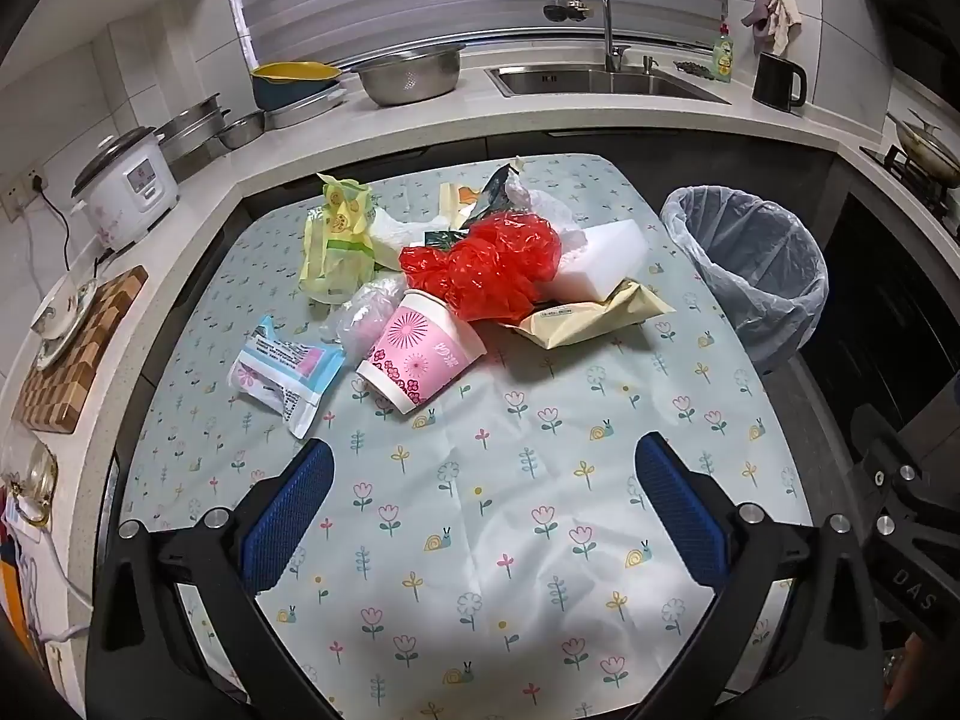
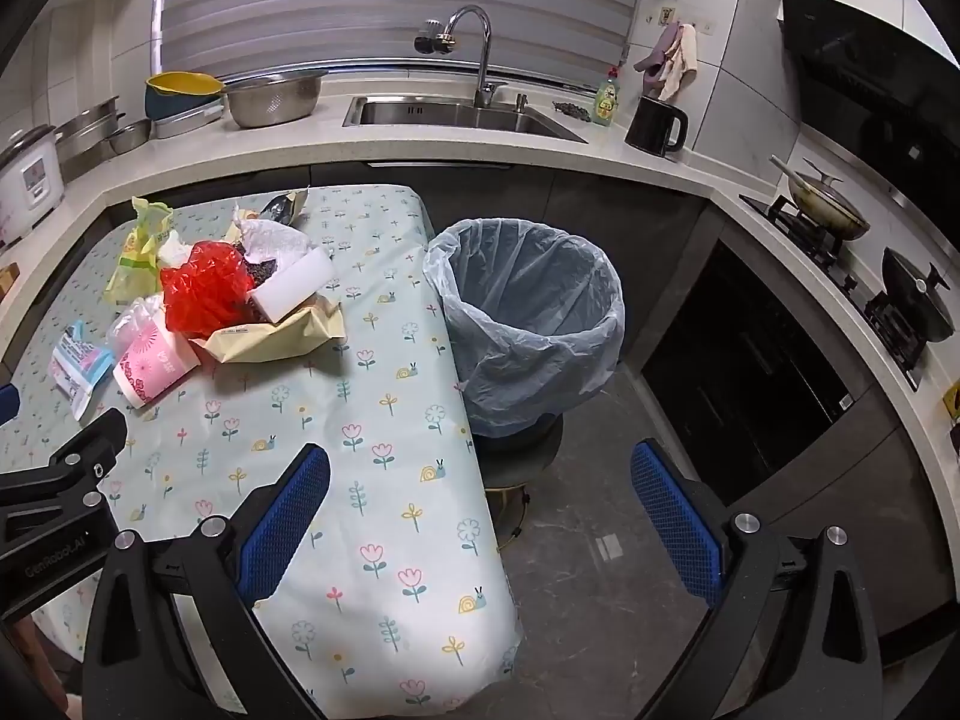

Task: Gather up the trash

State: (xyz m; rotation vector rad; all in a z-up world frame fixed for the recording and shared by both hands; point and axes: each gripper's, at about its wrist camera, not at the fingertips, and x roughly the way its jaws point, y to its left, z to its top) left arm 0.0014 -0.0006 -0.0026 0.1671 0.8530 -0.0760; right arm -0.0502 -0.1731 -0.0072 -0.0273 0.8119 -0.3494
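Observation:
A heap of trash lies on the floral tablecloth: a pink paper cup on its side, a red plastic bag, a white foam block, a beige envelope, a yellow-green wrapper and a white-blue packet. The lined trash bin stands off the table's right edge. My left gripper is open and empty over the table's near part. My right gripper is open and empty above the table's right edge, with the bin ahead of it.
A counter wraps around behind with a sink, a steel bowl, a rice cooker, a black mug and a chopping board. A stove with pans is on the right. Dark floor lies beside the table.

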